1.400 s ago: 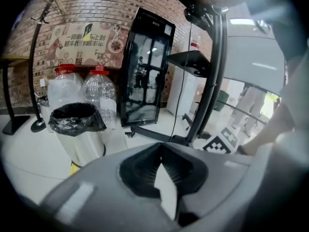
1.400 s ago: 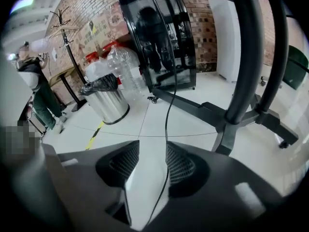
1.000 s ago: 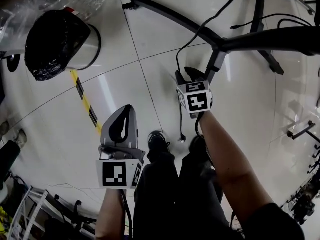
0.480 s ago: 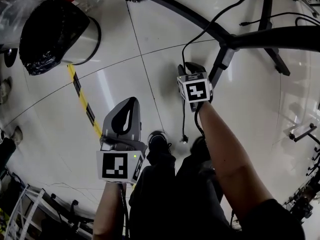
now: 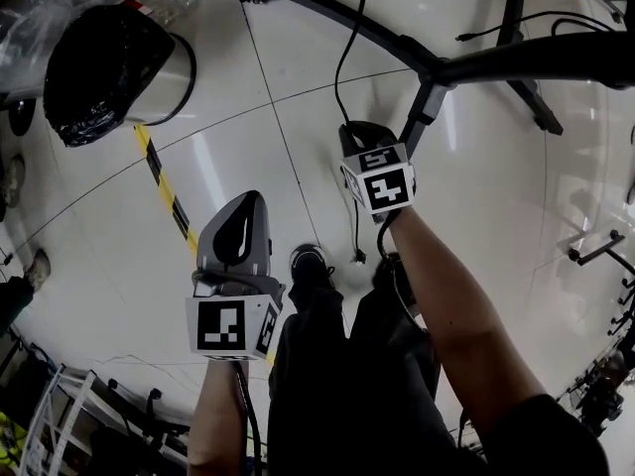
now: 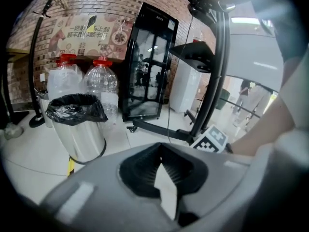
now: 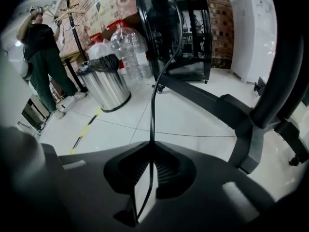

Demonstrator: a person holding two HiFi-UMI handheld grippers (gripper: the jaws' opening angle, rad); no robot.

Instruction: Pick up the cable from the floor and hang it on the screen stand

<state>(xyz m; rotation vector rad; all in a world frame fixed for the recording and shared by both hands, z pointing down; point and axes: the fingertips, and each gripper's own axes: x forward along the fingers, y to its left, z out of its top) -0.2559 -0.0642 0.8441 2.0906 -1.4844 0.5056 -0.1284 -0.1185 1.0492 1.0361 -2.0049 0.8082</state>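
Cable (image 5: 338,77) update: the stand (image 5: 496,62) looms beside us, our left gripper (image 5: 246,204) is closed and empty, the right gripper (image 5: 355,132) has just nipped its jaws shut on that thin line, plug (image 5: 359,257) low near the floor. It could slide through, or snag a stand leg as we lift

Right gripper (image 7: 151,146) just clamped cable (image 7: 152,116) — left gripper (image 6: 161,149) closed.

Open tiled floor (image 5: 228,157) on my left; the screen stand (image 5: 466,67) crowds the right.
I see bare tiles between the lined bin (image 5: 109,67) and the stand's dark legs fanning out ahead. The cable (image 5: 339,67) hangs across them, and the person's legs (image 5: 327,385) fill the near side.
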